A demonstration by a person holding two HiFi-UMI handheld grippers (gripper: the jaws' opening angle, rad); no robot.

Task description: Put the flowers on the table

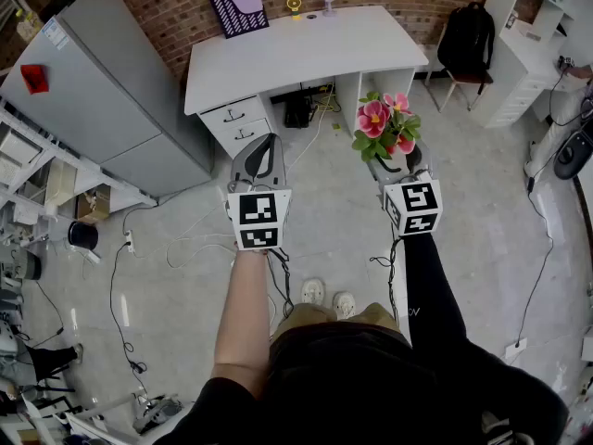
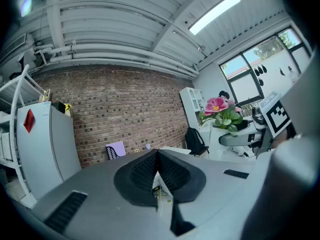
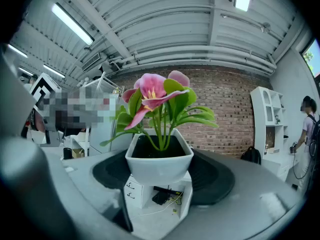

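Two grippers sit in my head view, and I read them from left to right. At ten o'clock a tall grey cabinet stands against the brick wall. Just left of centre is the left gripper. In its own view its jaws meet tip to tip with nothing between them, so that claw is closed and empty.

At twelve o'clock is the white table, with a purple file holder at its back edge.

Toward two o'clock the right gripper carries the flowers, pink blooms over green leaves. In the right gripper view they stand upright in a white square pot. The right gripper has its jaws spread wide, with the dark pads against the pot's two sides, gripping it. The pot hangs above the floor, in front of the table's right end and not on its top.

Between one and two o'clock, farther off, a black backpack rests on a chair.
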